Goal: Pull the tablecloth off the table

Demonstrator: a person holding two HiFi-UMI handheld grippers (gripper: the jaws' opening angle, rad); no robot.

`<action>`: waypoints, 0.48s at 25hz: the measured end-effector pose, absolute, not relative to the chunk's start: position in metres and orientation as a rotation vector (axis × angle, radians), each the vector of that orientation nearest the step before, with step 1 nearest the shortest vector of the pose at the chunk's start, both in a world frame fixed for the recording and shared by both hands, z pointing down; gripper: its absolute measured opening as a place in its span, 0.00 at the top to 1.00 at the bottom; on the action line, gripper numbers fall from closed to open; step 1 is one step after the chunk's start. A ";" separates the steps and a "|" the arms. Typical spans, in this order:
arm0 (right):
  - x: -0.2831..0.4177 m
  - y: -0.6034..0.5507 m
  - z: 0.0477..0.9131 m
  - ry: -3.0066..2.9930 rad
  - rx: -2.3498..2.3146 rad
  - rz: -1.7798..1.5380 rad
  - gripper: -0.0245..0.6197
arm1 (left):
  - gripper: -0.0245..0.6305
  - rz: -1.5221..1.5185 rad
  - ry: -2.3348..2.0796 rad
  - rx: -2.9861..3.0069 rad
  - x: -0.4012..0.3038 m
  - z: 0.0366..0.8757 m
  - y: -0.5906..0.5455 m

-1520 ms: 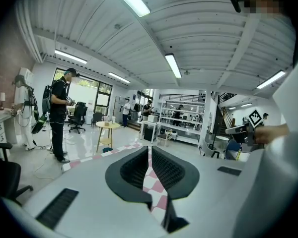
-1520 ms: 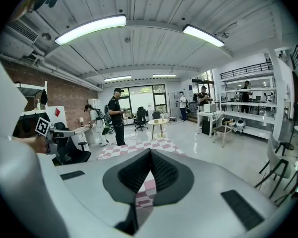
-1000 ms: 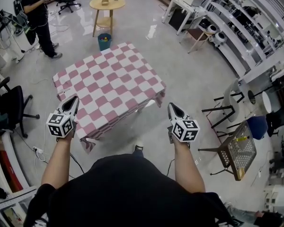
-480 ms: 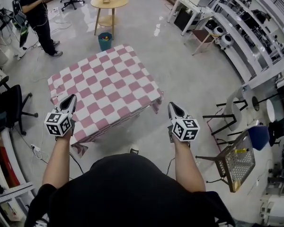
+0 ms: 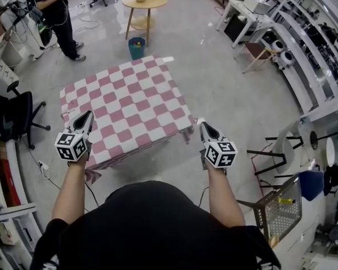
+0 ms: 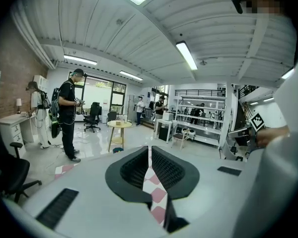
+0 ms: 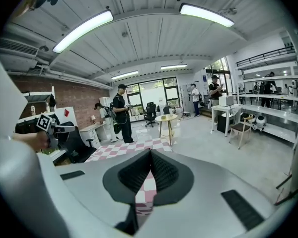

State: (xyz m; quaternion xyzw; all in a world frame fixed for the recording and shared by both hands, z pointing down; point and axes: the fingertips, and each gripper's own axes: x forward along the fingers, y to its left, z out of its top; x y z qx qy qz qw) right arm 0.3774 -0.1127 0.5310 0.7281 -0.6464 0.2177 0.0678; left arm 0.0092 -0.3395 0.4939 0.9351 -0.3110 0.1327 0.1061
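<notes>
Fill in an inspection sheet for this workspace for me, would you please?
Surface: fully covered by the tablecloth, spread flat.
Job's things: red-and-white checked tablecloth, near edge hanging down.
Clutter: nothing seen on the cloth.
Grippers: left gripper and right gripper each shut on a near corner of the cloth.
Cables: cable and power strip on the floor, left.
Surroundings: standing person, round wooden table, teal bin, office chair, shelving on the right.

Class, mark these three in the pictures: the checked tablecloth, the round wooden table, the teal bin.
checked tablecloth [image 5: 127, 108], head view, middle of its flat top.
round wooden table [image 5: 152, 2], head view, bare part of its top.
teal bin [image 5: 137, 53], head view, its outer wall.
</notes>
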 end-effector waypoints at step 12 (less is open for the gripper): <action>0.406 -0.176 0.541 -2.126 2.003 0.626 0.92 | 0.90 0.360 -1.143 2.644 0.005 0.501 -0.339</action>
